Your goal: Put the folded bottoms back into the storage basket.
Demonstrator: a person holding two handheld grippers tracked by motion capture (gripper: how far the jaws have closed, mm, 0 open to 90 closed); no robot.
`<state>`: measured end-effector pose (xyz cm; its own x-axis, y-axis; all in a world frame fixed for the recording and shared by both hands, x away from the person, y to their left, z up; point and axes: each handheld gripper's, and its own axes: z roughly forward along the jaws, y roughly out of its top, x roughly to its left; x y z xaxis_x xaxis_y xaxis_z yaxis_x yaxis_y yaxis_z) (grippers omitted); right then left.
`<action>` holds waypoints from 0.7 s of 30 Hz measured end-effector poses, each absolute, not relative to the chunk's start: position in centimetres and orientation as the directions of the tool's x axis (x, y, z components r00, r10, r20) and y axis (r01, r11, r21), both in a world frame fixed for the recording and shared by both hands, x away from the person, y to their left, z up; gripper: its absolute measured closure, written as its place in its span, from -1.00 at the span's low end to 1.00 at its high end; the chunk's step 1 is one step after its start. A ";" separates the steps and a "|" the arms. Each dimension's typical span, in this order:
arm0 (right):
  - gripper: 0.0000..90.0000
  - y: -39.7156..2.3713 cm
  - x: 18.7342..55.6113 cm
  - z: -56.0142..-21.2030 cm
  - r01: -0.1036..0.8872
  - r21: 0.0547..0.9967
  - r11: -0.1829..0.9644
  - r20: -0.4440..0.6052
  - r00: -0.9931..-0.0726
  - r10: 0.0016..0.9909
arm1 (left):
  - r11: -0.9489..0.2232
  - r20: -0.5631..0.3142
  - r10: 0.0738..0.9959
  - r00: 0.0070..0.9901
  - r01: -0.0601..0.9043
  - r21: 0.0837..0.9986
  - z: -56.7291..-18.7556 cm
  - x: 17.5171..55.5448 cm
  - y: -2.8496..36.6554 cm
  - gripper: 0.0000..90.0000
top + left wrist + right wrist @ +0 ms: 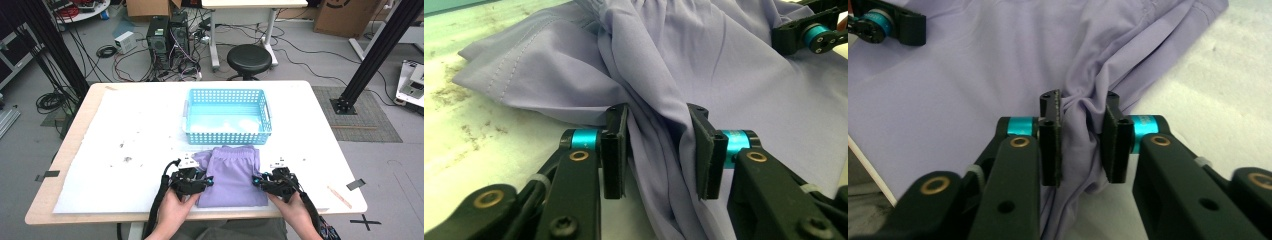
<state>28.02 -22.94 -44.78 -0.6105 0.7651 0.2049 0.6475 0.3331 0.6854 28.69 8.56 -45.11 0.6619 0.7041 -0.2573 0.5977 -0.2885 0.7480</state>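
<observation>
A white sheet (150, 125) covers most of a pale wooden table (320, 100), and it is marked with dark specks and smudges toward its left half. At the near edge lie folded purple shorts (232, 175), just in front of a light blue plastic basket (227, 137) with perforated walls that stands at the middle of the table.

The left gripper (207, 181) is at the left edge of the shorts, the right gripper (256, 181) at the right edge — each held in a hand coming in from the bottom. In the left gripper view the left gripper (658, 150) has a bunched ridge of purple cloth between its pads, the cloth touching both. In the right gripper view the right gripper (1082, 142) pinches a gathered fold of the same cloth, jaws clamped on it.

Beyond the table the floor is grey. A black round stool (249, 59) stands behind the far edge, beside the legs of a white desk (240, 20). Two dark computer towers (167, 40) sit on the floor among tangled cables (125, 62) — cardboard boxes (345, 17) stand farther back. Black metal frame posts (375, 55) rise at both sides.
</observation>
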 end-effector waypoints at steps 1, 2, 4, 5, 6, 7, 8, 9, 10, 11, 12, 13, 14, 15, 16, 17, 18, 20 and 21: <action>0.71 -22.9 28.1 -44.8 0.650 0.682 0.335 0.207 -0.611 0.764 | -0.282 -0.266 0.702 0.660 0.602 0.747 -45.1 28.8 8.6 0.48; 0.72 -22.9 28.1 -44.8 0.647 0.685 0.336 0.206 -0.614 0.762 | -0.277 -0.276 0.701 0.658 0.607 0.745 -45.2 28.9 8.6 0.51; 0.74 -22.9 28.2 -44.8 0.652 0.682 0.332 0.215 -0.613 0.760 | -0.278 -0.285 0.693 0.662 0.610 0.742 -45.2 29.1 8.6 0.56; 0.75 -22.9 28.3 -44.8 0.651 0.682 0.333 0.218 -0.616 0.757 | -0.279 -0.290 0.687 0.666 0.610 0.742 -45.2 29.1 8.6 0.59; 0.77 -23.0 28.3 -44.8 0.652 0.681 0.333 0.221 -0.617 0.755 | -0.276 -0.299 0.683 0.666 0.615 0.739 -45.2 29.2 8.6 0.63; 0.79 -23.0 28.3 -44.8 0.654 0.680 0.332 0.226 -0.618 0.753 | -0.278 -0.303 0.677 0.670 0.615 0.738 -45.2 29.3 8.5 0.66; 0.80 -23.0 28.3 -44.8 0.656 0.678 0.332 0.230 -0.618 0.752 | -0.279 -0.303 0.676 0.672 0.614 0.739 -45.2 29.4 8.5 0.68; 0.81 -22.9 28.4 -44.8 0.651 0.680 0.336 0.225 -0.622 0.750 | -0.285 -0.299 0.673 0.677 0.610 0.739 -45.2 29.5 8.5 0.71; 0.82 -22.9 28.4 -44.8 0.653 0.680 0.334 0.228 -0.621 0.750 | -0.290 -0.299 0.667 0.682 0.607 0.740 -45.2 29.5 8.4 0.72; 0.83 -22.9 28.3 -44.7 0.653 0.679 0.335 0.227 -0.622 0.750 | -0.294 -0.299 0.663 0.687 0.606 0.739 -45.2 29.6 8.5 0.76; 0.84 -22.8 28.4 -44.7 0.649 0.682 0.337 0.226 -0.625 0.747 | -0.291 -0.306 0.659 0.687 0.609 0.738 -45.2 29.7 8.5 0.78; 0.85 -22.8 28.4 -44.7 0.647 0.684 0.336 0.227 -0.627 0.745 | -0.290 -0.313 0.651 0.691 0.608 0.739 -45.2 29.8 8.6 0.80; 0.85 -22.9 28.3 -44.6 0.645 0.687 0.335 0.228 -0.630 0.743 | -0.293 -0.315 0.647 0.695 0.608 0.738 -45.1 29.8 8.7 0.82; 0.86 -22.9 28.3 -44.5 0.637 0.694 0.335 0.227 -0.636 0.738 | -0.289 -0.320 0.642 0.696 0.607 0.740 -45.1 29.8 8.7 0.82; 0.86 -23.0 28.3 -44.4 0.633 0.699 0.333 0.227 -0.637 0.736 | -0.283 -0.327 0.632 0.703 0.602 0.747 -45.0 29.9 8.8 0.83; 0.86 -23.0 28.3 -44.2 0.626 0.707 0.330 0.224 -0.641 0.734 | -0.282 -0.324 0.629 0.707 0.595 0.753 -44.8 29.9 8.8 0.84; 0.86 -23.1 28.2 -43.9 0.619 0.715 0.325 0.224 -0.643 0.732 | -0.286 -0.319 0.625 0.713 0.588 0.756 -44.7 29.9 8.8 0.84; 0.86 -23.2 28.1 -43.5 0.610 0.727 0.315 0.224 -0.645 0.731 | -0.288 -0.311 0.619 0.721 0.576 0.765 -44.3 29.8 8.8 0.84; 0.86 -23.3 28.1 -43.3 0.601 0.735 0.313 0.222 -0.649 0.727 | -0.286 -0.309 0.615 0.726 0.570 0.770 -44.1 29.8 8.8 0.85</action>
<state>28.14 -23.29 -43.30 -0.6493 0.7274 0.2218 0.6013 0.3126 0.7353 29.82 8.81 -44.11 0.7256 0.6149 -0.3089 0.5704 -0.2864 0.7698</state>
